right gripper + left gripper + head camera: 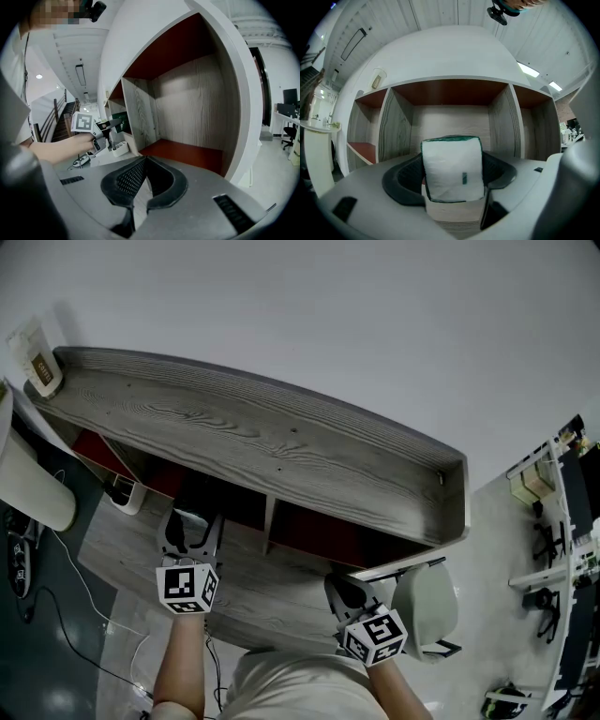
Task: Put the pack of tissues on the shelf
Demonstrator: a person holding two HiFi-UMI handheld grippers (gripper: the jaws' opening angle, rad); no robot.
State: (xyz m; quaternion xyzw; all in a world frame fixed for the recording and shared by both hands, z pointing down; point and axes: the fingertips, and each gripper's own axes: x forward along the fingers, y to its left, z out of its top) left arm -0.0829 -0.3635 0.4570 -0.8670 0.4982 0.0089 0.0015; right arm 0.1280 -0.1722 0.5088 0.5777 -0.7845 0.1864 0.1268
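Between the black pads of the left claw point(190, 529) sits the pack point(453, 168). It is a soft, puffy block, white with a thin green edge, and it stands upright. The pads are dark and curved like two bowls. They press on the pack's two sides, so this claw is gripping it, spread wide. The pack is right in front of the middle opening of the shelf point(396, 123). A strip of pale wooden bench point(453, 213) shows just under it. Whether the pack touches the bench cannot be told.

The shelf is a long box with square openings in a row. Its top and walls are grey wood with wavy lines in it. The roofs and some floors of the openings are smooth and dark red. On the left end of its top stands a paper cup point(39, 364).

The right claw point(143, 161) is off to the right, in front of another opening with a red floor. Its black pads have a bumpy grid on them. Their tips are pressed together and nothing is between them. A smooth white chair point(427, 604) with round corners stands close beside it.
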